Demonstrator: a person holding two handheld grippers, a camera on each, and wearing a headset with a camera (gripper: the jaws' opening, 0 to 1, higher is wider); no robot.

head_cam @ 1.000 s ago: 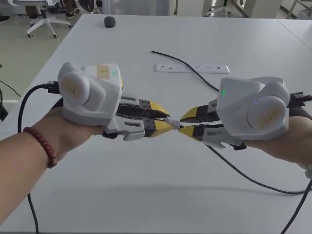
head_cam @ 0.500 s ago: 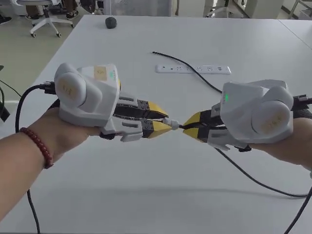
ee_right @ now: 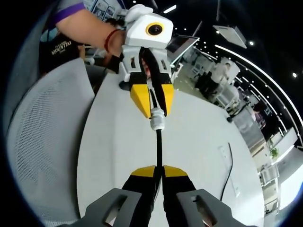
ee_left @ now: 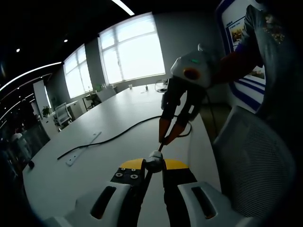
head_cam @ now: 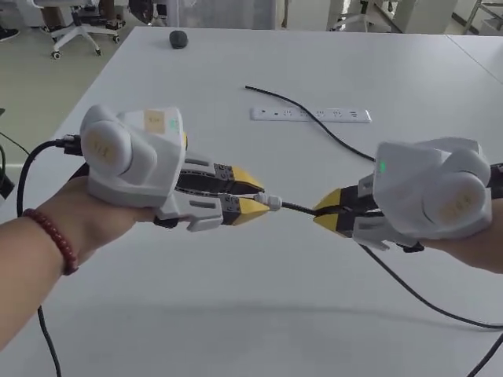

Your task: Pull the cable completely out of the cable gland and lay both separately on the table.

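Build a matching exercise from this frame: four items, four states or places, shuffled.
1 left gripper
2 right gripper
3 power strip
4 small dark object

A flat on the table, beyond both grippers
B shut on the black cable
C far end of the table
D shut on the cable gland

Pairs: 1-D, 2-B, 3-A, 4-C

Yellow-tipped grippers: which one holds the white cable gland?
The left gripper, shut on the small white cable gland; the right gripper pinches only the thin black cable.
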